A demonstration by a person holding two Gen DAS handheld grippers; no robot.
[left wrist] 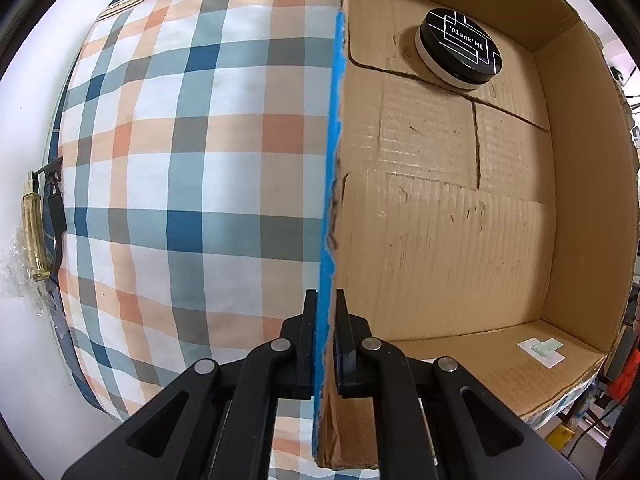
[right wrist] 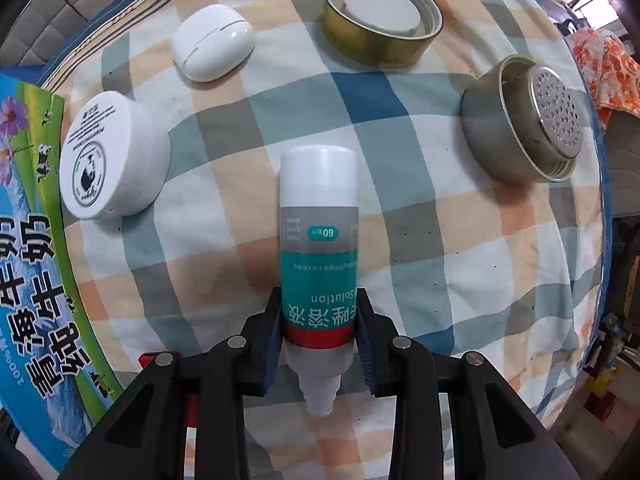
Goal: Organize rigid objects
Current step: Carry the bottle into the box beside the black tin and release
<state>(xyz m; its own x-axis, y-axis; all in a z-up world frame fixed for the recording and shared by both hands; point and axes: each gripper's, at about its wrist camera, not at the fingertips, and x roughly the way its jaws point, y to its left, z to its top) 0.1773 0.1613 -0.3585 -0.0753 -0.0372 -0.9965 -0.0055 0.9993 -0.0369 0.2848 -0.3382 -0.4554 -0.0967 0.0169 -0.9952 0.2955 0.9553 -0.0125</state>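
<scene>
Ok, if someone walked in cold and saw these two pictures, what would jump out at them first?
Probably the right gripper shut on a teal and white bottle lying on the checked cloth, with white jars and two metal tins around it. Next, the left gripper pinching the blue-edged wall of a cardboard box, where a black-lidded jar sits in the far corner.

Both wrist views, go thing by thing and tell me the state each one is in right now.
Left gripper: shut on the cardboard box wall.
Black-lidded jar: lid on, resting inside the box.
Right gripper: shut on the solution bottle.
Solution bottle: lying down, capped.
White jar: closed, tilted.
White case: closed.
Gold lid: upside down.
Strainer lid: tipped sideways.
</scene>
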